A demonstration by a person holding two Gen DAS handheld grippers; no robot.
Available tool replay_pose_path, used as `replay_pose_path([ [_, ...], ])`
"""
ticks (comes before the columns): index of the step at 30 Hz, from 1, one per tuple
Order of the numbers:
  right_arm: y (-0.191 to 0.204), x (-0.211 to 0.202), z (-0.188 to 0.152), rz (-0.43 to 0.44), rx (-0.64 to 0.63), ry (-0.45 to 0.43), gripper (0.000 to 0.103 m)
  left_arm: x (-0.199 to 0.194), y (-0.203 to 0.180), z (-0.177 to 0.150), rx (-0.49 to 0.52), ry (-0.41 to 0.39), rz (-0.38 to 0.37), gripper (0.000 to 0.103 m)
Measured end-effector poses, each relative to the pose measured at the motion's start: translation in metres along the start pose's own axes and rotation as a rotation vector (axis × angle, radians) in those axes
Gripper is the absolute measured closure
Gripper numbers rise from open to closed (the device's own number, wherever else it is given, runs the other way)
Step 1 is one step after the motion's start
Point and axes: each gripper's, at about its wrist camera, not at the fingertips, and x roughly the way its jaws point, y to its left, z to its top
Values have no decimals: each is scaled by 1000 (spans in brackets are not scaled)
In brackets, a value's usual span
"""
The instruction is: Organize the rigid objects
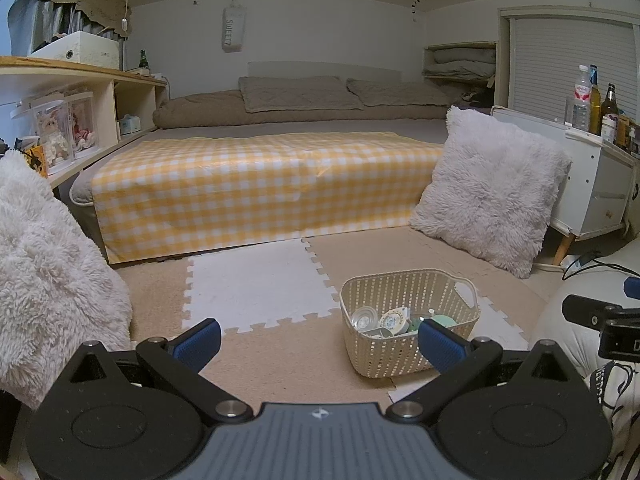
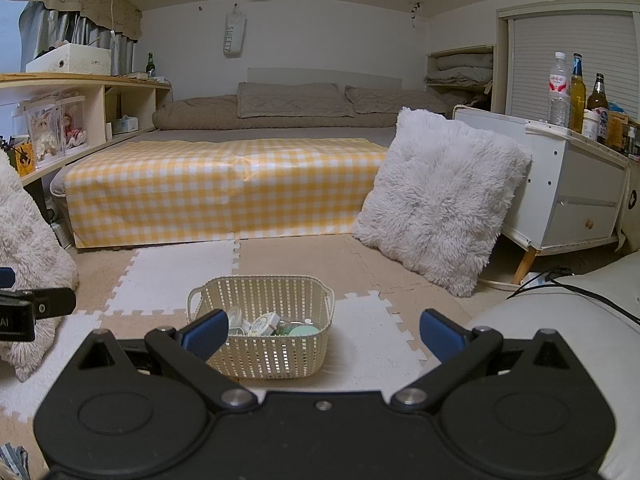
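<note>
Left gripper (image 1: 320,340) spread wide, nothing between its blue pads; right gripper (image 2: 322,338) likewise spread wide and empty; cream basket (image 1: 386,350) stands on the foam floor mat (image 1: 256,280), ahead of the left gripper toward its right finger, and ahead of the right gripper toward its left finger; small jars and lids (image 2: 264,324) lie inside the basket; fluffy white cushion (image 2: 440,196) leans beyond, well apart from both grippers

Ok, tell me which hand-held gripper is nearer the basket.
Right, probably. The right hand-held gripper faces the basket nearly straight on; the left hand-held gripper has it off to its right.
</note>
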Motion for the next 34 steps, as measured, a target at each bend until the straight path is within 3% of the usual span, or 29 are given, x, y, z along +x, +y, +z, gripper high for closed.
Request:
replay_pose_path([
  [34, -1, 0, 0, 0, 1, 1, 0, 0, 1, -2, 0, 4, 0, 0],
])
